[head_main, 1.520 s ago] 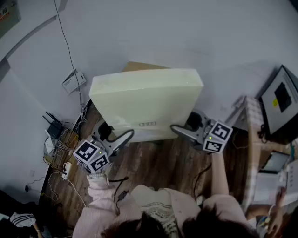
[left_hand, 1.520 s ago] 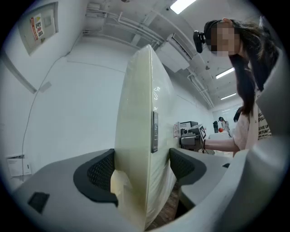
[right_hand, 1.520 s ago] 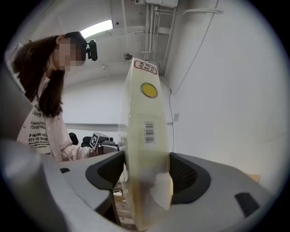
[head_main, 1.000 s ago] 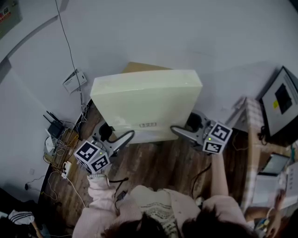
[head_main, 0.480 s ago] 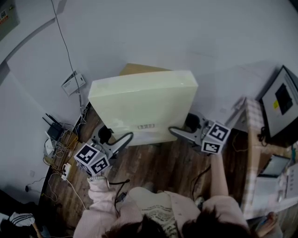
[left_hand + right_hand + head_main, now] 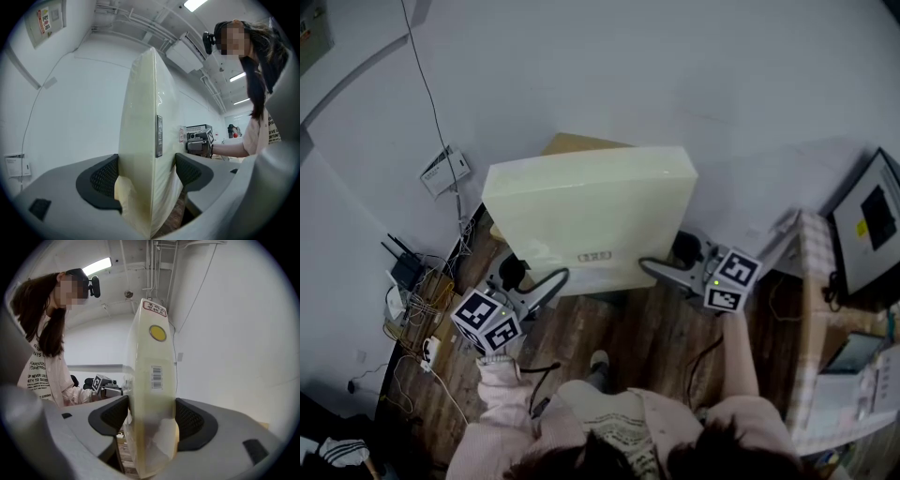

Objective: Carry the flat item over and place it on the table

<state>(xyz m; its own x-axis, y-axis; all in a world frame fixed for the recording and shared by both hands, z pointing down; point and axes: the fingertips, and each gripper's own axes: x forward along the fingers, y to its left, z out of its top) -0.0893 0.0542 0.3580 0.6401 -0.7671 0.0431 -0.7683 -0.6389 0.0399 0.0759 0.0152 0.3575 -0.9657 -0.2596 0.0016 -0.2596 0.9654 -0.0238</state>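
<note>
A large flat pale-yellow slab (image 6: 592, 216) wrapped in clear plastic is held up off the floor in front of a white wall. My left gripper (image 6: 546, 278) is shut on its lower left edge, and my right gripper (image 6: 654, 267) is shut on its lower right edge. In the left gripper view the slab (image 6: 147, 159) stands edge-on between both black pads (image 6: 104, 176). The right gripper view shows the slab (image 6: 152, 394) edge-on too, with a barcode and a yellow round sticker, pressed between the pads (image 6: 187, 417).
Dark wooden floor (image 6: 619, 337) lies below. Cables and a router (image 6: 408, 267) sit at the left by the wall. A brown board (image 6: 577, 143) leans behind the slab. A desk with a monitor (image 6: 867, 220) stands at the right.
The slab and both grippers have shifted slightly left and down in the head view as the person steps; both grips are unchanged.
</note>
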